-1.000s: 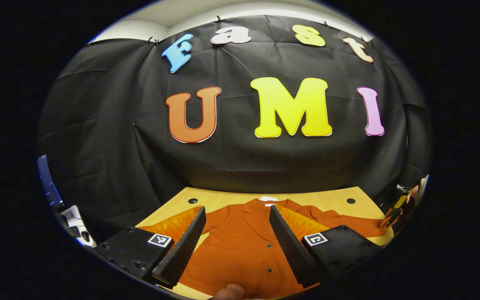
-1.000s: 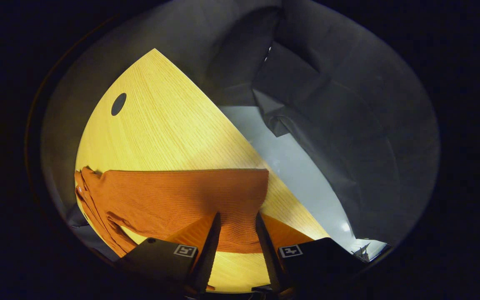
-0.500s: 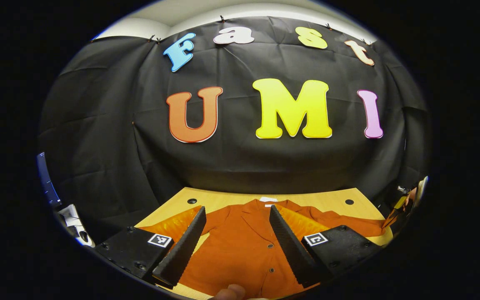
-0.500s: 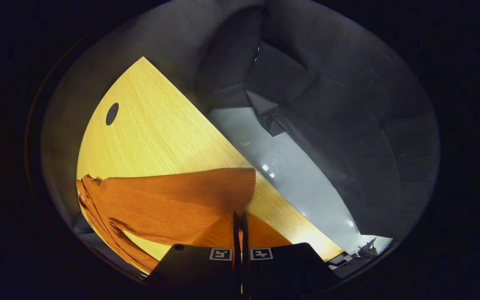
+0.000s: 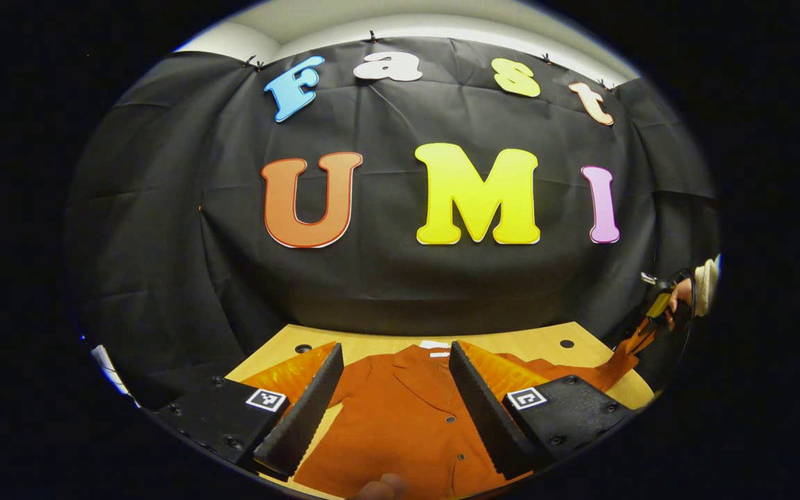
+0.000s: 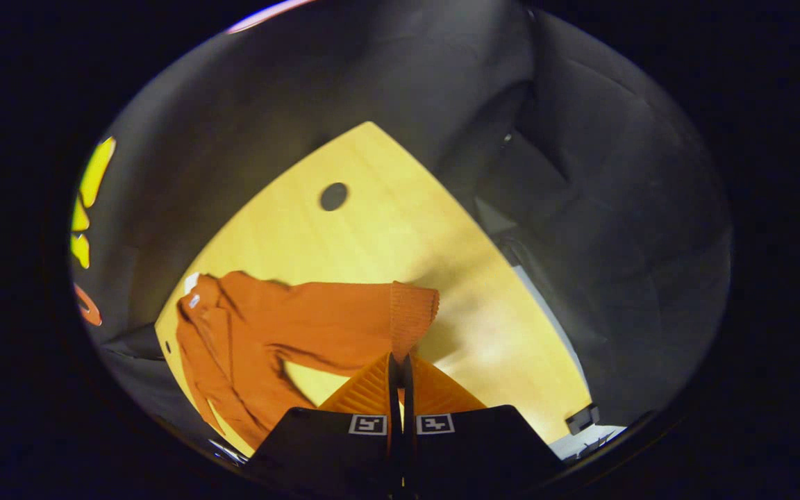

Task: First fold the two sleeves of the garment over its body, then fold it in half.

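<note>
An orange button-front garment (image 5: pixel 400 423) lies spread on the wooden table (image 5: pixel 511 340), collar toward the far wall. My left gripper (image 5: pixel 395 347) hovers open over its body, one finger on each side of the button line. At the far right, a hand with a cream cuff holds my right gripper (image 5: pixel 658 305), and the garment's sleeve (image 5: pixel 615 361) rises to it. In the right gripper view, my right gripper (image 6: pixel 400 357) is shut on the ribbed cuff (image 6: pixel 414 312). The sleeve (image 6: pixel 330 326) hangs above the table (image 6: pixel 386 229), stretched back to the body (image 6: pixel 226 361).
Round cable holes sit in the table's far corners (image 5: pixel 303 348) (image 5: pixel 567 343) (image 6: pixel 334 196). The black cloth wall stands just behind the table. A small black object (image 6: pixel 584 419) lies at the table's edge, with grey floor (image 6: pixel 546 305) beyond. A person's fingertip (image 5: pixel 382 486) shows under the left gripper.
The right gripper closed on the sleeve's cuff and lifted it off the table, pulling the sleeve up and away. The left gripper stayed open over the body, barely shifting.
</note>
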A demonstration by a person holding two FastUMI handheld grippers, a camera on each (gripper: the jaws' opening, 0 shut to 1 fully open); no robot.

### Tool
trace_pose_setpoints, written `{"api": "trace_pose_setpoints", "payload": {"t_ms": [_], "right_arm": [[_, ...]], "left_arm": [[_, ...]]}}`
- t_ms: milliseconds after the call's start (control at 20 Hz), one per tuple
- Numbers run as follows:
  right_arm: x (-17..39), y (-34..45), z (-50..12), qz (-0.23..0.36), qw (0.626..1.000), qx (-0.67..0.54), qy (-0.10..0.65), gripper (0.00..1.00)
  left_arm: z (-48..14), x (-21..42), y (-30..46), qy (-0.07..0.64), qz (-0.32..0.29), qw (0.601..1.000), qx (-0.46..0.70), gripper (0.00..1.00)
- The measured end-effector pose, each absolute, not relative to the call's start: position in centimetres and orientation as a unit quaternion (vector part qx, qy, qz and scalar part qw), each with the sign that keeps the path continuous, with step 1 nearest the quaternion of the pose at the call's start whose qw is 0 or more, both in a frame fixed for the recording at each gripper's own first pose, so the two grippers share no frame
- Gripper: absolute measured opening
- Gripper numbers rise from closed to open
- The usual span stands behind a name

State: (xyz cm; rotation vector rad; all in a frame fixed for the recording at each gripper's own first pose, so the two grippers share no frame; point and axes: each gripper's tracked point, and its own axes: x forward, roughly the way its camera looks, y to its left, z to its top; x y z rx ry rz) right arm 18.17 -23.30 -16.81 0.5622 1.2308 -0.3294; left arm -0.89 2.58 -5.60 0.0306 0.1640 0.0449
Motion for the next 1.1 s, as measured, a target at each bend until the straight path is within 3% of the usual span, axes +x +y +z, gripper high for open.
{"api": "trace_pose_setpoints", "payload": {"t_ms": [350,650,1100], "right_arm": [[25.1,-1.1,-12.1,-0.007,0.796,0.231,0.560,0.01],[27.4,18.5,-13.6,0.099,0.793,0.170,0.577,0.01],[28.6,33.6,-21.1,0.125,0.782,0.137,0.595,0.01]], "left_arm": [[-6.7,-2.5,7.5,0.078,-0.002,0.997,0.010,0.99],[-8.9,-4.3,13.3,0.096,0.020,0.995,0.001,0.99],[-10.0,-7.5,20.5,0.106,0.081,0.991,-0.012,0.99]]}}
